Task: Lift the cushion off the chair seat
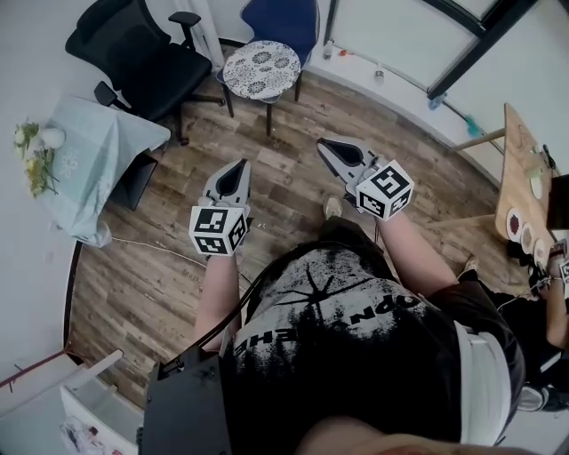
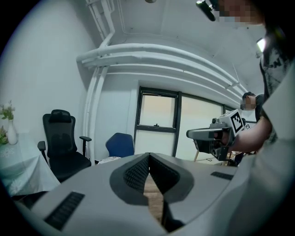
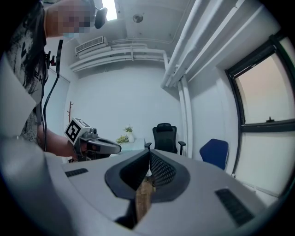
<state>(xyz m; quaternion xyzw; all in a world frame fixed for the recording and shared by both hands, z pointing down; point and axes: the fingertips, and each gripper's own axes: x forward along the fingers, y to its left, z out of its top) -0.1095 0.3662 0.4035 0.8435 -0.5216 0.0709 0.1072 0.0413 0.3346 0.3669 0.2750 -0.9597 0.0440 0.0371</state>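
Note:
A round cushion (image 1: 260,68) with a dark floral pattern lies on the seat of a blue chair (image 1: 286,22) at the far side of the room. My left gripper (image 1: 237,167) and right gripper (image 1: 325,146) hover side by side over the wooden floor, well short of the chair. Each is shut, with nothing between its jaws. In the left gripper view the closed tips (image 2: 149,156) point toward the blue chair (image 2: 120,145), where a sliver of the cushion (image 2: 109,160) shows. The right gripper's closed tips (image 3: 149,153) point between a black chair and the blue chair (image 3: 214,153).
A black office chair (image 1: 133,53) stands left of the blue chair. A table with a pale cloth (image 1: 89,147) and flowers (image 1: 34,155) is at the left wall. A wooden table (image 1: 520,169) with dishes and another person (image 1: 551,302) are at the right.

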